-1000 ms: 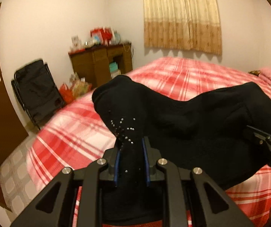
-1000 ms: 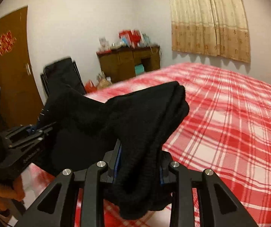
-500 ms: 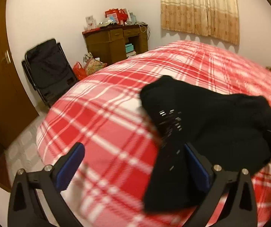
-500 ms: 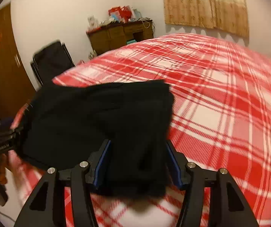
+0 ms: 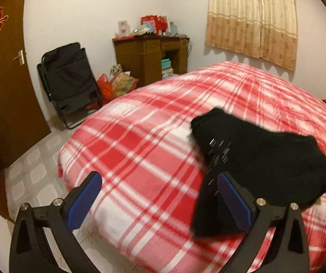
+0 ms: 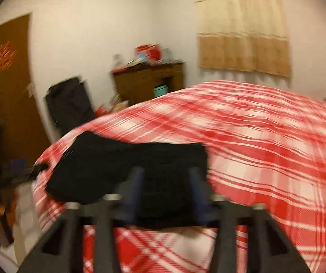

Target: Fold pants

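Setting the black pants (image 5: 260, 159) down on the red plaid bed (image 5: 140, 154) was the step, near its front corner. My left gripper (image 5: 158, 195) stood wide apart, gripping nothing, one pad just beside a hanging bit of cloth. My right gripper (image 6: 166, 191) was closing narrow over the bundle's near edge; too blurry to tell if it pinched any. I figured the trick was backing both out low and slow so no layer dragged along.
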Demonstrator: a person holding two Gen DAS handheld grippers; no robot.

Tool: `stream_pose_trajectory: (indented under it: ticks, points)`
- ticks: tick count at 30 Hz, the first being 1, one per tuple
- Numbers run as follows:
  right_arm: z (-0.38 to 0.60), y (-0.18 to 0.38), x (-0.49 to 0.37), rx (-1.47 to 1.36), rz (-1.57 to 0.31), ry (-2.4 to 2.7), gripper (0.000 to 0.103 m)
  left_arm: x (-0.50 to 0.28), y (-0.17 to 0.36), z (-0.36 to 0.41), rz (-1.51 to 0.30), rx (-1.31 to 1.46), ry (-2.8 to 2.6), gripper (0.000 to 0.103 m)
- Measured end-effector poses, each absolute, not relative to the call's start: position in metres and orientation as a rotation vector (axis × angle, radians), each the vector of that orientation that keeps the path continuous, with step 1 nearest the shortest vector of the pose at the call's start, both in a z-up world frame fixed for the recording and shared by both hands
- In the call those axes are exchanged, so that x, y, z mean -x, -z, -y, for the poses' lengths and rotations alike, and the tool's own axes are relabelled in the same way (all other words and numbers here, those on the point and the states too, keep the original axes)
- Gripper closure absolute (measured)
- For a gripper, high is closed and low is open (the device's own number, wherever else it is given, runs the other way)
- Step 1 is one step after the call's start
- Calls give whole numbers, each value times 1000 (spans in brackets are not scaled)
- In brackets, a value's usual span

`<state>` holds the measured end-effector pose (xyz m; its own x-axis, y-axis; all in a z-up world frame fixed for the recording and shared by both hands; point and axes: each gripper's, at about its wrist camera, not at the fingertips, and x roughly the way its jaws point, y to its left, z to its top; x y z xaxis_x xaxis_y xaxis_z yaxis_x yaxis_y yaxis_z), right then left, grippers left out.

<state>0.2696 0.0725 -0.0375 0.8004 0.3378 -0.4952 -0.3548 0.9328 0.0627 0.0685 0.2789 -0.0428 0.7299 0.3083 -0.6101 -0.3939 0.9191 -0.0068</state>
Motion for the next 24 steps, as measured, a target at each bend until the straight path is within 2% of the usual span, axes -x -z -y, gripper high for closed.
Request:
stream_pose_trajectory:
  ticks: [5,6,11,14,16,19,20,21,22,24]
  points:
    - [-72,96,-308,-37,-746,-412,78,-90,25,-280,-611,131,-441,0]
    - [-67,96,-303,-52,-698,-431,78,-94,25,-286,-623,151,-457,1]
    - [-62,98,-298,-70,-683,-455,78,-95,39,-301,-643,317,-323,2]
    - [-61,102,-294,-81,-665,-467,78,-109,55,-295,-667,346,-227,8]
    - [-60,104,-295,-92,-661,-475,78,-129,74,-290,-750,372,-195,12]
    - [-55,105,-298,-109,-652,-488,78,-136,78,-277,-741,370,-203,12]
    - [-54,106,-298,-114,-648,-492,78,-137,76,-275,-737,393,-165,22]
    - [-54,106,-298,-116,-646,-494,78,-136,74,-274,-724,442,-107,59]
    - [-53,106,-297,-118,-643,-495,78,-137,74,-275,-729,505,-46,71]
    - [-53,106,-297,-120,-641,-497,78,-136,74,-279,-722,585,-32,80]
